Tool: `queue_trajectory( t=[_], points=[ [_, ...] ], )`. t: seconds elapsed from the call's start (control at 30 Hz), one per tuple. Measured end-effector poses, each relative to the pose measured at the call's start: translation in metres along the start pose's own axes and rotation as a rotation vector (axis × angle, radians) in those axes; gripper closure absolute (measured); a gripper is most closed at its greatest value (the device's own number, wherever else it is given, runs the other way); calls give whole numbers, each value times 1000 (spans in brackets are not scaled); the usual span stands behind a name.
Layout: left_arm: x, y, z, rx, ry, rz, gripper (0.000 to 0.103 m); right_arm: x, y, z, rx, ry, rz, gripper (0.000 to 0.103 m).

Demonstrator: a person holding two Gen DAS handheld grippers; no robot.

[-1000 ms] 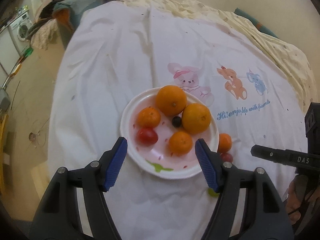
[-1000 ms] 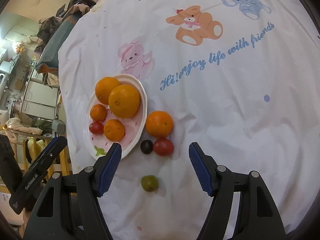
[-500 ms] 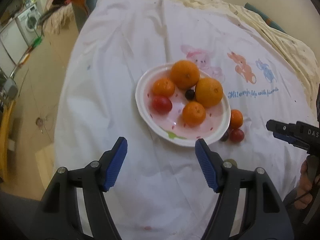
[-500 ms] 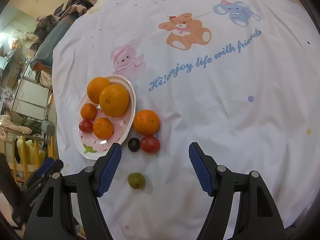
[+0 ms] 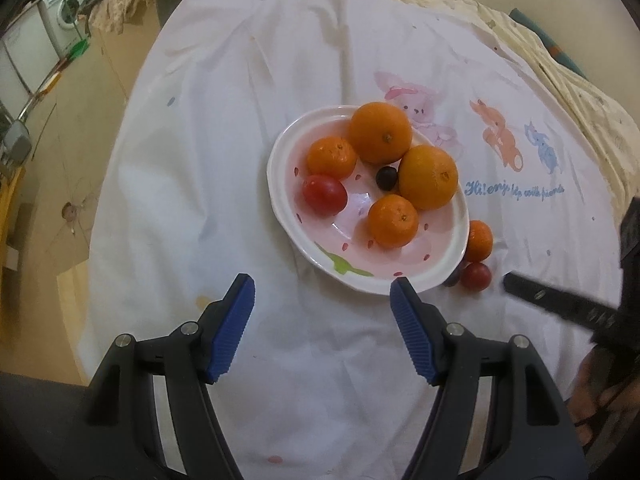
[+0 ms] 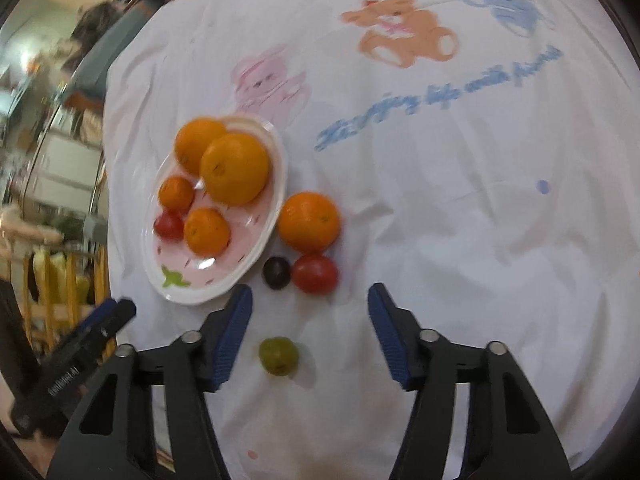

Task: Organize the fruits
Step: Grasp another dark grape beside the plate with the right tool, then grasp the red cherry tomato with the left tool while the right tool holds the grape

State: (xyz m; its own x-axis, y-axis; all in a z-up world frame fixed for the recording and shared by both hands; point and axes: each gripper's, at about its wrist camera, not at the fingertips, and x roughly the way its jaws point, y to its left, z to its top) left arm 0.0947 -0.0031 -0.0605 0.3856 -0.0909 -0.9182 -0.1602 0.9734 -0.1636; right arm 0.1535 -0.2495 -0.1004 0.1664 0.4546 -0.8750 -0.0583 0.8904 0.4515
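Observation:
A white and pink plate [image 5: 448, 276] [image 6: 256, 256] holds two big oranges [image 5: 380, 132], two small mandarins [image 5: 393, 221], a red tomato [image 5: 324, 194] and a dark grape [image 5: 386, 177]. On the cloth beside the plate lie a mandarin [image 6: 309, 221], a red tomato [image 6: 314, 273], a dark grape [image 6: 276, 272] and a green grape [image 6: 278, 356]. My left gripper [image 5: 322, 304] is open and empty, just short of the plate's near rim. My right gripper [image 6: 310, 314] is open and empty, with the green grape between its fingers and the tomato just ahead.
The table wears a white cloth printed with cartoon animals [image 6: 404, 32] and blue lettering. Its left edge [image 5: 116, 152] drops to the floor. A washing machine [image 5: 60, 20] and clutter stand at the far left. A cream quilt [image 5: 560, 64] lies at the far right.
My left gripper has pulled back from the plate, which was between its fingers a second ago. My right gripper has moved forward toward the loose fruit; the green grape now lies between its fingers.

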Motion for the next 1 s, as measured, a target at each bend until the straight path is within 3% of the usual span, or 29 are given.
queue_trajectory(
  t=[0.13, 0.27, 0.47, 0.57, 0.67, 0.7, 1.0],
  points=[
    [-3, 3, 2, -25, 8, -24, 36, 18, 16, -3, -59, 45, 30, 65],
    [-4, 5, 4, -44, 13, -33, 36, 39, 39, -5, -209, 44, -88, 67],
    [-8, 13, 8, -84, 12, -55, 36, 64, 79, -17, -562, 4, -325, 68],
    [-8, 15, 9, -96, 12, -59, 36, 73, 83, -18, -636, 2, -389, 68],
    [-8, 15, 10, -106, 16, -68, 36, 78, 80, -14, -642, 22, -383, 70],
    [-8, 15, 11, -105, 14, -70, 36, 78, 79, -13, -628, 33, -360, 79],
    [-8, 13, 11, -91, 2, -50, 36, 46, 65, -5, -519, 46, -246, 79]
  ],
)
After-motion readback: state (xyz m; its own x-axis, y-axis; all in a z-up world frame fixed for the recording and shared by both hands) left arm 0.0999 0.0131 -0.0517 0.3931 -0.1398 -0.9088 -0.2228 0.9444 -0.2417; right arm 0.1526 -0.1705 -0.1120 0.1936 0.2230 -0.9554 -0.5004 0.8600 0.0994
